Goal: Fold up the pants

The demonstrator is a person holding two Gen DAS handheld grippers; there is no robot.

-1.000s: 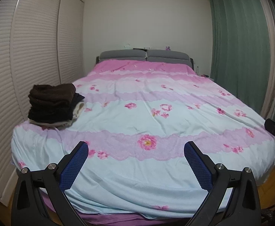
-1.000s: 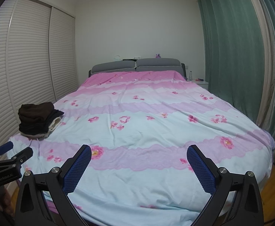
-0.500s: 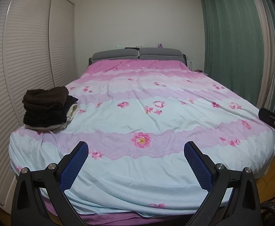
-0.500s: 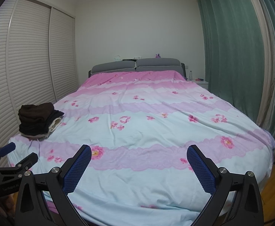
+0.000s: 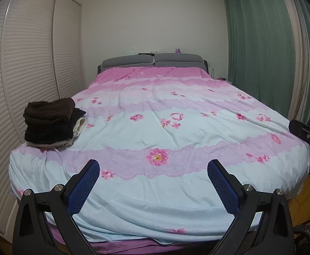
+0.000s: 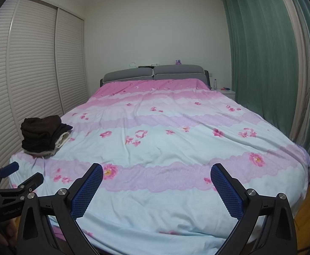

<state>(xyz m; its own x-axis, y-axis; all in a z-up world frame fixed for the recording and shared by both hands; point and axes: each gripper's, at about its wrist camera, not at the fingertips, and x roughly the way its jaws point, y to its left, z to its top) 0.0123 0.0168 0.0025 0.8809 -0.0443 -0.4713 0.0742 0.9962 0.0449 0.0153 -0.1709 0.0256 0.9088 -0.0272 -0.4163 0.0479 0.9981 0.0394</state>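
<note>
Left gripper point(image 5: 153, 182) has tilted down slightly, stack point(image 5: 51, 125) now far ahead-left of spread, empty fingers. Right gripper point(image 6: 156, 186) steady, likewise released. No loose pants on bed point(image 5: 176, 131); folding apparently finished.

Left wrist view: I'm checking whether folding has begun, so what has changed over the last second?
The left claw tilted and pulled back a little, so the bed and the stack of folded clothes sit differently in its view. Nothing was gripped or released. Both claws stay open, the right claw barely shifted, and the stack stays at the bed's left corner.
</note>
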